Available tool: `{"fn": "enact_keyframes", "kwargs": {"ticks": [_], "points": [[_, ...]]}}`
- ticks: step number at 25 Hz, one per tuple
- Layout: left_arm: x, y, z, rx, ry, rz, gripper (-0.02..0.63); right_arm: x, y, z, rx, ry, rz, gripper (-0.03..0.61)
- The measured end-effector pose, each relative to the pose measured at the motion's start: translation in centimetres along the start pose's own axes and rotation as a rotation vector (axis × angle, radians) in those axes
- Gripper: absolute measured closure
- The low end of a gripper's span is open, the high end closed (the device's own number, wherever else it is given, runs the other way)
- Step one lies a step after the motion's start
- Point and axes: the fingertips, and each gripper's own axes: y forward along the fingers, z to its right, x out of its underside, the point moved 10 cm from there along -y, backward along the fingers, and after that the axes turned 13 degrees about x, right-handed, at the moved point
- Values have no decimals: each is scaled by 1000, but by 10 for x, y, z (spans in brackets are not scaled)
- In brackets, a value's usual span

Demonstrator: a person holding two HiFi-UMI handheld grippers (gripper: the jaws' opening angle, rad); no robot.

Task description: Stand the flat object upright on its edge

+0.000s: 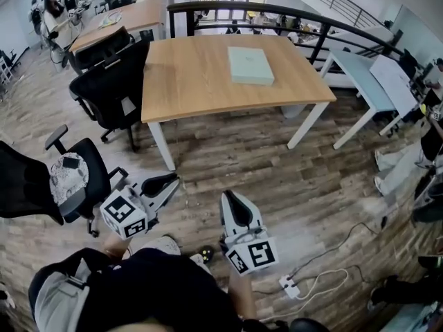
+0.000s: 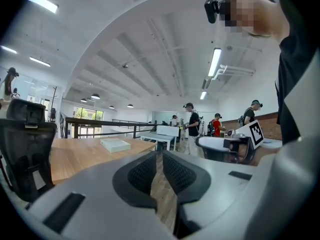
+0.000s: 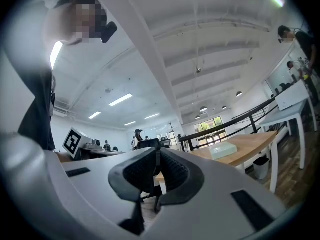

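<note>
Eyes on left tool: pale grey shell, black ribbed pads. Right tool: same grey, same black. White marker cube behind each, black square codes. Wearer: black top, light grey sleeve, black head camera.

Pale green flat box on light wood table, black chairs

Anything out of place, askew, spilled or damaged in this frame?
Nothing looks spilled or damaged. The pale green box lies flat on the wooden table, with nothing touching it. The only oddity is a white power strip with loose cable lying on the floor, which may be a trip hazard.
</note>
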Motion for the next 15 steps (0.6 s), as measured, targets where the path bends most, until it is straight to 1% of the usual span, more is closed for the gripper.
{"fn": "enact_keyframes", "kwargs": {"ticks": [2,4,9,13,15], "points": [[0,1,3,-5,5,-15,565,-2,-2,3,-22,3,6,545],[0,0,2,-8,4,-26,565,-5,-6,6,-26,-16,12,545],[-2,3,2,8,6,-7,565,-7,-16,17,30,-22,14,545],[9,12,-5,41,-60,-25,565,-3,-19,15,32,-28,-21,545],[10,23,-13,68,-82,-23,565,-3,-17,18,52,-32,-36,545]]}}
